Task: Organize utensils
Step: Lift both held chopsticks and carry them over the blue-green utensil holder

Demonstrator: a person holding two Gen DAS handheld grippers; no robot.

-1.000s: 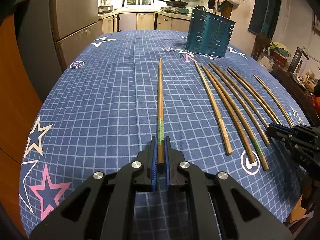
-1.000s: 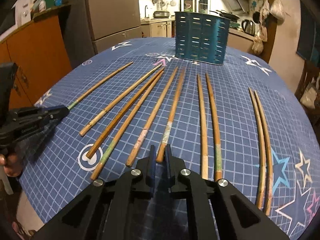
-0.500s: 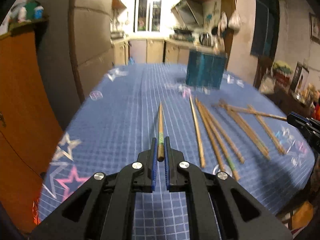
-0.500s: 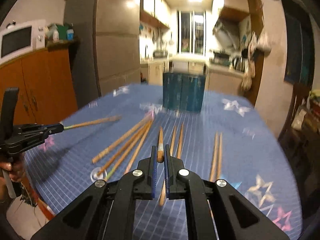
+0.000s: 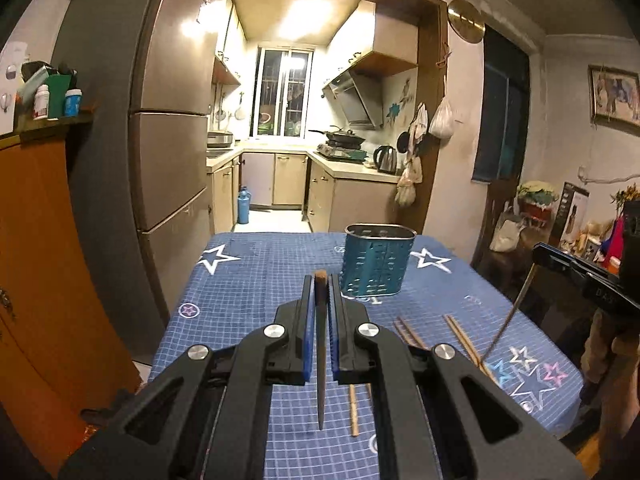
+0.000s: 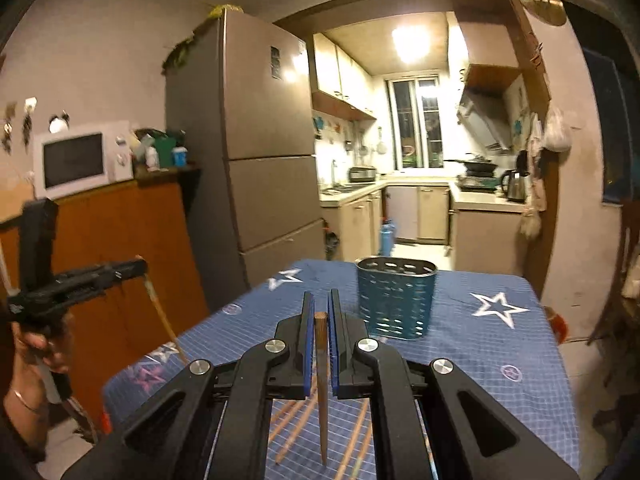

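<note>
- Above the blue starred tablecloth [image 5: 256,280], the left gripper [image 5: 320,292] is clamped on a chopstick [image 5: 321,380] — thick end up between the blue pads, thin tip hanging down.
- Over on the other side, the right gripper [image 6: 321,316] pinches its own chopstick [image 6: 322,392] the same way, point hanging toward the cloth.
- Each tool shows in the other's camera too, stick slanting down from its tips.
- Teal slotted utensil holder [image 5: 376,262] stands upright at the far end of the table, well apart from both grippers.
- Loose chopsticks [image 5: 464,340] lie flat on the cloth below, between the grippers and the holder.
</note>
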